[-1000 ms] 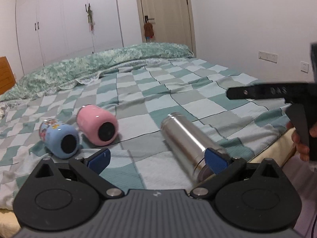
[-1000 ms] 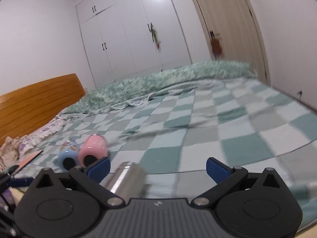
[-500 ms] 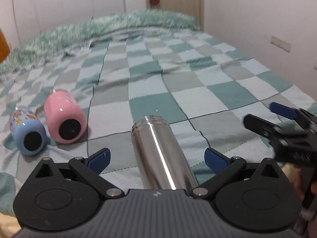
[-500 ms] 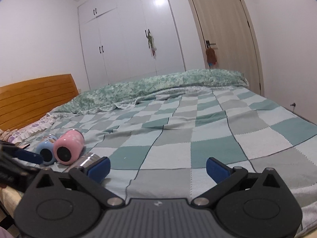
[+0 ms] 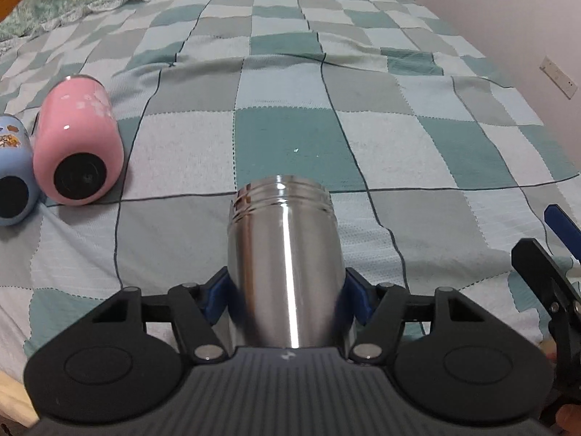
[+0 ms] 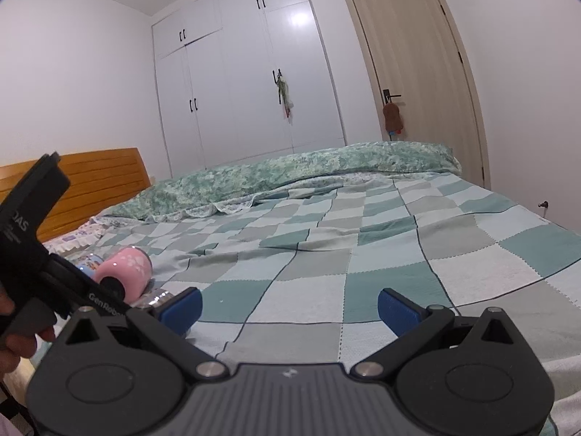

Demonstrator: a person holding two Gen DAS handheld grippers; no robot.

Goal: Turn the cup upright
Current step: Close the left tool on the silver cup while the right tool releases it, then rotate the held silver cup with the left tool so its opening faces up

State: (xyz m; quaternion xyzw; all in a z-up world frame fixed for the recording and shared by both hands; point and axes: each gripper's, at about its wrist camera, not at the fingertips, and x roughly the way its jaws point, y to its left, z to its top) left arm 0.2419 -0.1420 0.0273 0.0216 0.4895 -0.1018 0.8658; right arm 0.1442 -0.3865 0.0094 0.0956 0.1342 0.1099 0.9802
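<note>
Left gripper [image 5: 287, 296] clenched on the steel cup [image 5: 285, 254], which lies on its side on the bed [image 5: 399, 145], right gripper [image 6: 288, 309] released and idle, so I've got the grasp done, tilt-up and set-down left.

L gripper [image 5: 287, 299] sat low over the steel cup [image 5: 285, 265], blue pads pressed vs its two sides, jaws closed onto it near the base end. R gripper [image 6: 288, 307] was off to the cup's right, jaws spread wide w/ nothing between, pointed level across the bed.
</note>
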